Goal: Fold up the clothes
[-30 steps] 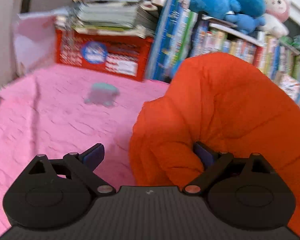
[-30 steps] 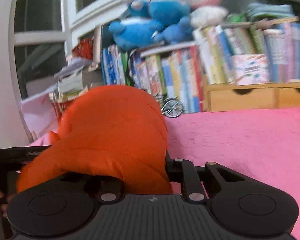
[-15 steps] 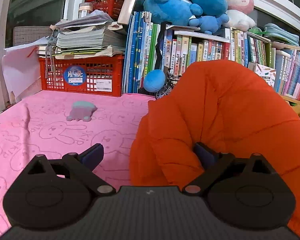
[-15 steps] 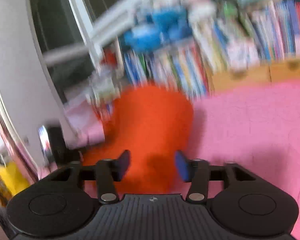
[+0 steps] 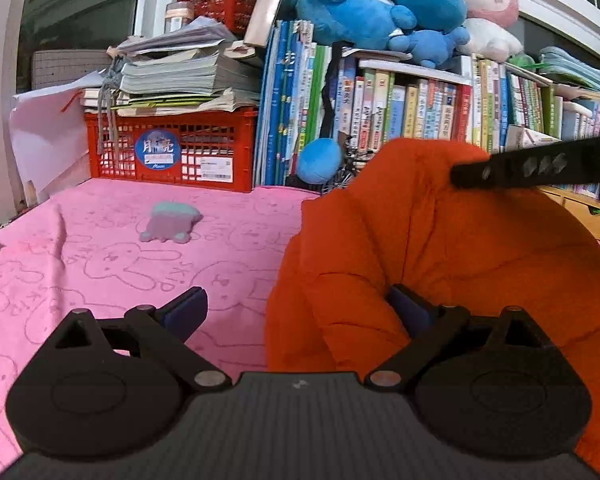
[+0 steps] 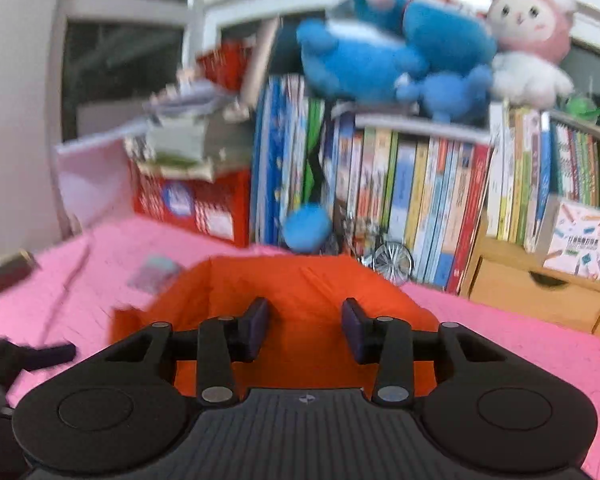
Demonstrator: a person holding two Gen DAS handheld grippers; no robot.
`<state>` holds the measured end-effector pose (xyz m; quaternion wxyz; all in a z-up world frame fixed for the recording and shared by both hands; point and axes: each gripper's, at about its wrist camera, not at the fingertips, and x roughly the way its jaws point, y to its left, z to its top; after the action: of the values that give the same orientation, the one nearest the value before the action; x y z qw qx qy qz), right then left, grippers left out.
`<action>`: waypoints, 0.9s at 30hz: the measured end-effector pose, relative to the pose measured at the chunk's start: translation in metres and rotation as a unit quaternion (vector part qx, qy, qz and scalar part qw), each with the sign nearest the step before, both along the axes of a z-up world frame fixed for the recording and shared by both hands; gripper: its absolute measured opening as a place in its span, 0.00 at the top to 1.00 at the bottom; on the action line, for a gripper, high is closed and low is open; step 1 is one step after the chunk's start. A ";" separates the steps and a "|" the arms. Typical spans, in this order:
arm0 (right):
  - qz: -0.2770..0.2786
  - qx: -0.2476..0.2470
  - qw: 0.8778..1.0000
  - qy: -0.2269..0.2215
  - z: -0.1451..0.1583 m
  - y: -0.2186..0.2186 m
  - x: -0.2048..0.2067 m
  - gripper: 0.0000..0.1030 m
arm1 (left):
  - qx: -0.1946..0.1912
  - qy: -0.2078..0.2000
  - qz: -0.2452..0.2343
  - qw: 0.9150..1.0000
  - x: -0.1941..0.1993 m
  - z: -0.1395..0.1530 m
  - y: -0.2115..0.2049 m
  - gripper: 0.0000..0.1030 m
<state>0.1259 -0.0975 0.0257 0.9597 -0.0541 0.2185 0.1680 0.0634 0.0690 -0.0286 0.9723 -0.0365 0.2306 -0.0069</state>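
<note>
An orange puffy jacket (image 5: pixel 440 264) lies bunched on the pink blanket (image 5: pixel 100 256). My left gripper (image 5: pixel 296 308) is wide open at the jacket's left edge. Its right finger (image 5: pixel 408 308) is sunk into a fold, and its left finger stands over bare blanket. In the right wrist view the jacket (image 6: pixel 300 280) lies just beyond my right gripper (image 6: pixel 304 330). That gripper's jaws are closing, with no cloth pinched between the pads. In the left wrist view the right gripper (image 5: pixel 540 168) shows as a black bar over the top of the jacket.
A small grey-teal soft toy (image 5: pixel 168 226) lies on the blanket to the left. At the back stand a red crate (image 5: pixel 172 148) under stacked papers, a bookshelf (image 5: pixel 420 108) with plush toys on top, a blue ball (image 5: pixel 320 160) and a wooden drawer box (image 6: pixel 540 292).
My right gripper let go of the jacket, drew back and now hovers behind it with narrower jaws. The jacket sits lower than before. The left gripper stays open in about the same spot.
</note>
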 end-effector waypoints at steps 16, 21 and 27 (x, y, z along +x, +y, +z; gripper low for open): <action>-0.009 -0.168 0.980 0.109 -0.051 0.039 0.034 0.59 | -0.008 0.042 -0.007 0.999 0.015 -0.023 -0.001 0.03; -0.001 -0.150 0.984 0.092 -0.048 0.038 0.030 0.58 | -0.017 0.046 0.008 0.999 0.017 -0.008 0.009 0.04; 0.033 0.023 0.999 0.032 -0.014 -0.022 -0.030 0.30 | 0.041 -0.014 0.044 0.998 0.018 0.025 0.011 0.04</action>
<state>0.0956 -0.1195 0.0114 0.9471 -0.0340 0.2433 0.2064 0.0812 0.0801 -0.0035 0.9756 -0.0069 0.2149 0.0448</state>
